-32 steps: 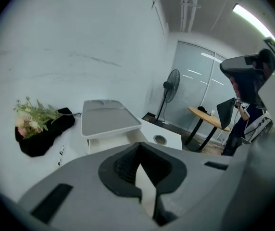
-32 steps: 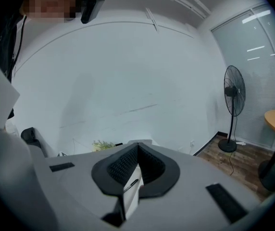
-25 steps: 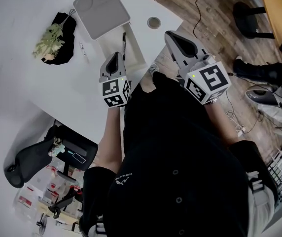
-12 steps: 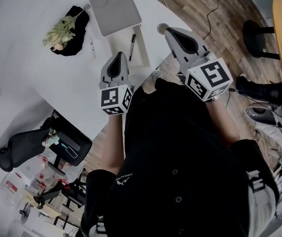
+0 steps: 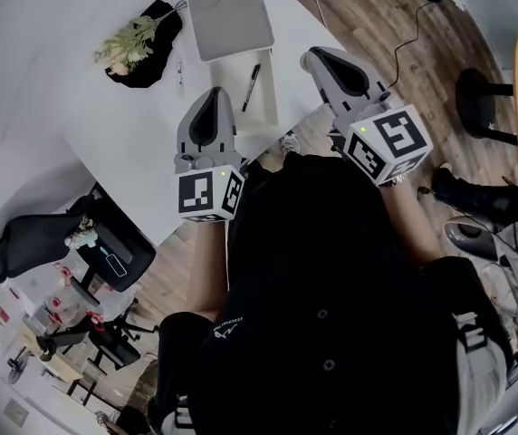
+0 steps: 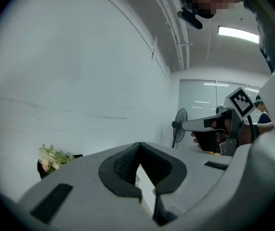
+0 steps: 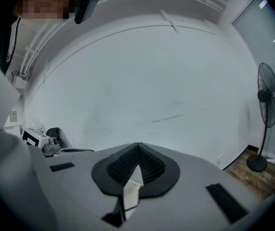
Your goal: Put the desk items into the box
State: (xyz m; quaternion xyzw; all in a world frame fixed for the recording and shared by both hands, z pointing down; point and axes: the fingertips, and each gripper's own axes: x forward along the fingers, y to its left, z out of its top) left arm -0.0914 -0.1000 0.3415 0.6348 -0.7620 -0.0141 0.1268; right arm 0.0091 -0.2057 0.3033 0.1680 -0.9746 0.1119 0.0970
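White table [image 5: 141, 143] carries the pen [image 5: 252, 73], which lies on a pale pad [image 5: 257, 107] just below the grey box [image 5: 232, 14]. Both tools are clenched on nothing and hang near the table's near edge: left tool [image 5: 213, 93], right tool [image 5: 311, 56]. The pen sits ahead, between them, seemingly closer to the left tool. Its long axis runs roughly away from the person, so the jaws would likely need to straddle it crosswise. A flower sprig [image 5: 132, 36] lies well apart at far left.

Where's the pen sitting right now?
Head view, upper middle: the black pen lies on the white pad, just below the gray box, between the left gripper and right gripper.
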